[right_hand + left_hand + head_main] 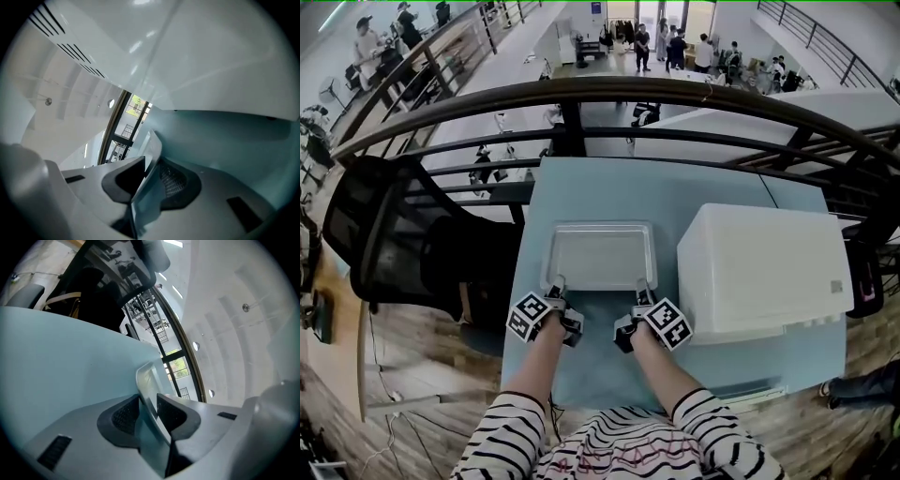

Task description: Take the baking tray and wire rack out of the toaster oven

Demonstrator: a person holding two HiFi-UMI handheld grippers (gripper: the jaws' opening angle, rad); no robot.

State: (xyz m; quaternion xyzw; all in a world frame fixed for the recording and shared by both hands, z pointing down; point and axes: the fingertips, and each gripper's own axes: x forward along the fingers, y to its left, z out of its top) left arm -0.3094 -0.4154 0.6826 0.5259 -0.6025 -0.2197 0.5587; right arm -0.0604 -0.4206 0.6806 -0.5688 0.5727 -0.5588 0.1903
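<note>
The baking tray (600,255), a shallow pale metal pan, lies flat on the light blue table (609,187) to the left of the white toaster oven (759,272). My left gripper (558,286) grips the tray's near rim at its left corner, and my right gripper (642,289) grips the same rim at its right corner. In the left gripper view the thin rim (146,378) runs between the pads of that gripper (147,408). The right gripper view shows the rim (153,145) pinched in the right gripper (151,173). No wire rack is in view.
The toaster oven's white side (225,70) rises close on the right of the tray. A black office chair (384,234) stands left of the table. A dark railing (581,94) runs behind the table's far edge, with people on a lower floor beyond.
</note>
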